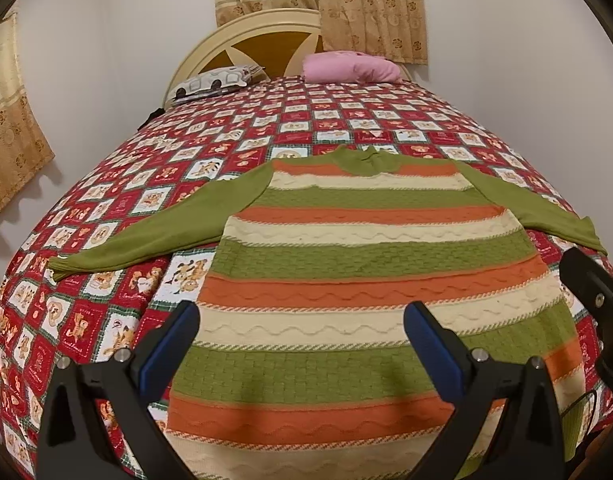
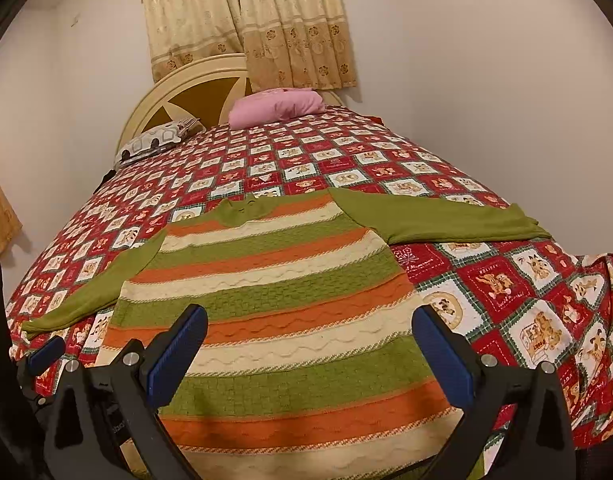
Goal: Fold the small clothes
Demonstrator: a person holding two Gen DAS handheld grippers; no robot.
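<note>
A striped knit sweater (image 1: 366, 264) in green, orange and cream lies flat on the bed, collar away from me, both green sleeves spread out to the sides. It also shows in the right wrist view (image 2: 282, 296). My left gripper (image 1: 302, 324) is open and empty, hovering over the sweater's lower left part. My right gripper (image 2: 310, 332) is open and empty, over the sweater's lower right part. The right gripper's body shows at the right edge of the left wrist view (image 1: 594, 292); the left gripper's fingertip (image 2: 46, 350) shows at the left of the right wrist view.
The bed carries a red patchwork quilt (image 1: 106, 208) with bear squares. A pink pillow (image 1: 350, 66) and a patterned pillow (image 1: 210, 82) lie at the cream headboard (image 1: 234, 40). Curtains (image 1: 322, 4) hang behind. White walls stand on both sides.
</note>
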